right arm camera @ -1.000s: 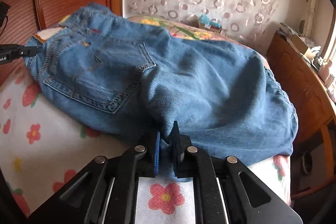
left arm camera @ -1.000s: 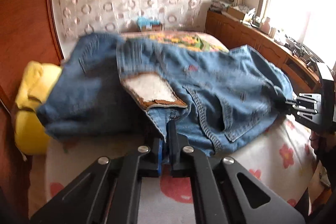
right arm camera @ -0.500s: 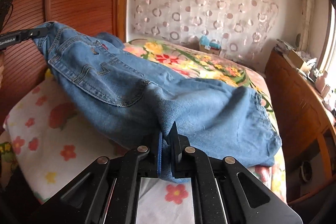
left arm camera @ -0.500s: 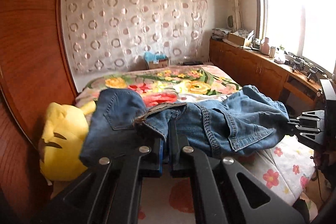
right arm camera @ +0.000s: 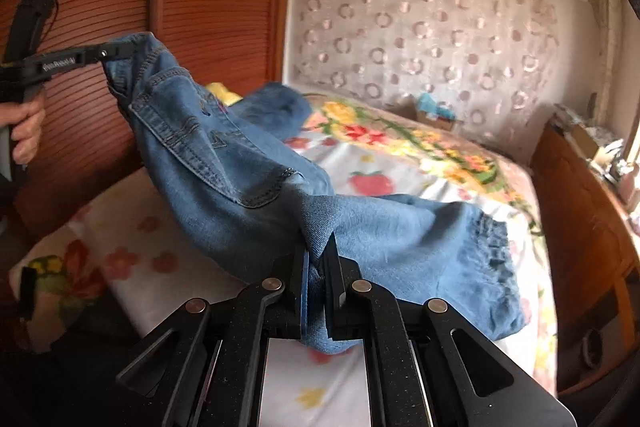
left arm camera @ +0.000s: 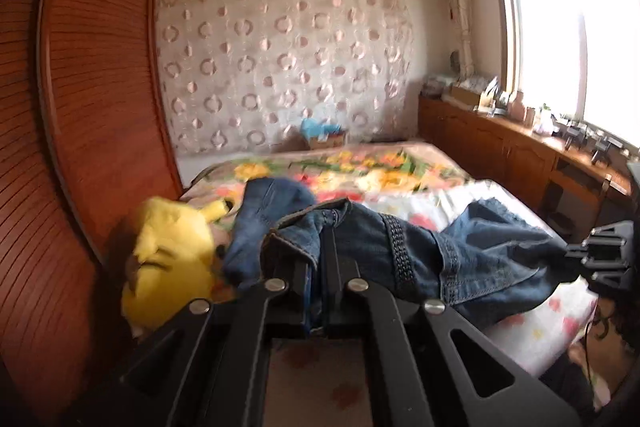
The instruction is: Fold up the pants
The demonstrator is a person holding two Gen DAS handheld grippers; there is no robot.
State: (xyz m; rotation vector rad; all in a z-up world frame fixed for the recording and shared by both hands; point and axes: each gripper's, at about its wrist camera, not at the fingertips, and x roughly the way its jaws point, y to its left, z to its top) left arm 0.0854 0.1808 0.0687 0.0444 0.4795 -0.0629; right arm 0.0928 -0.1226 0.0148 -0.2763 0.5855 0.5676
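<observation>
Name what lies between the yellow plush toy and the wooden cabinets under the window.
In the left wrist view, the jeans and the flowered bed lie between the yellow plush toy and the wooden cabinets.

We see blue denim pants (right arm camera: 224, 163), coarse-woven cloth with raised stitched seams, matt black grainy plastic grippers with shiny metal rivets (right arm camera: 316, 267), a glossy slatted reddish wooden wardrobe door (left arm camera: 100, 87), a soft floral cotton bedsheet (right arm camera: 400, 179), a fuzzy yellow plush toy (left arm camera: 168, 259).

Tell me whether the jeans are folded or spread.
Neither: the jeans hang bunched, stretched between the left gripper and right gripper.
</observation>
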